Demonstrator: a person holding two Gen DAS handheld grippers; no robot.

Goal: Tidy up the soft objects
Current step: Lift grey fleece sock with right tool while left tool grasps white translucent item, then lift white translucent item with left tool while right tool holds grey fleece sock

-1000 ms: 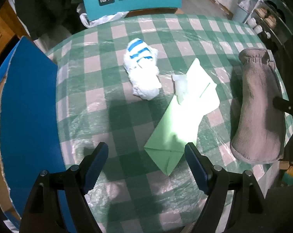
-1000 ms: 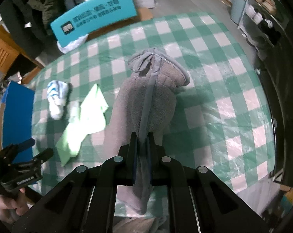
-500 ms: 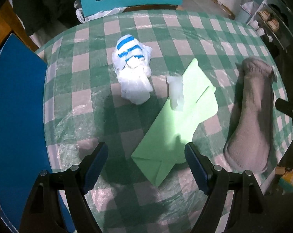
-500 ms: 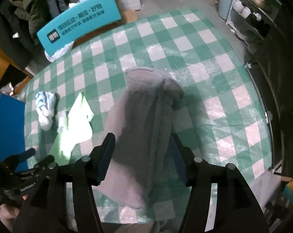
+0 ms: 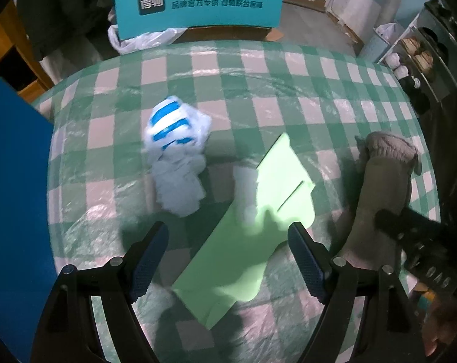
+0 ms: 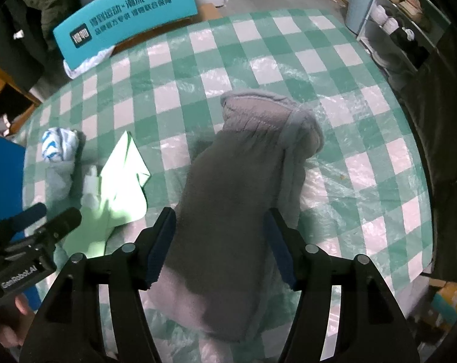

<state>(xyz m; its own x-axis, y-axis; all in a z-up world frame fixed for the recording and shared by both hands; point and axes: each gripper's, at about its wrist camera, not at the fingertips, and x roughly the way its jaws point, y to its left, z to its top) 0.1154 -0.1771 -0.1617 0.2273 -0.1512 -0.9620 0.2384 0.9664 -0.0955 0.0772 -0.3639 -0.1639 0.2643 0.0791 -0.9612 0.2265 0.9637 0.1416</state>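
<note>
A grey fuzzy sock (image 6: 243,181) lies flat on the green checked table (image 6: 364,139); it also shows at the right of the left wrist view (image 5: 383,187). My right gripper (image 6: 222,242) is open, its jaws either side of the sock's near part. A white sock with blue stripes (image 5: 177,151) lies bunched at the left, also seen in the right wrist view (image 6: 59,151). A light green cloth (image 5: 252,233) lies between them, under a small white cloth (image 5: 245,190). My left gripper (image 5: 228,254) is open and empty above the green cloth's near end.
A teal sign board (image 5: 198,0) stands behind the table's far edge, with a white plastic bag (image 5: 143,39) under it. A blue board (image 5: 16,211) leans at the table's left. A shoe shelf (image 6: 401,9) stands at the right. The table edge curves close on the right.
My right gripper let go of the grey sock and opened; the sock now lies flat. My left gripper moved closer to the green cloth and the striped sock.
</note>
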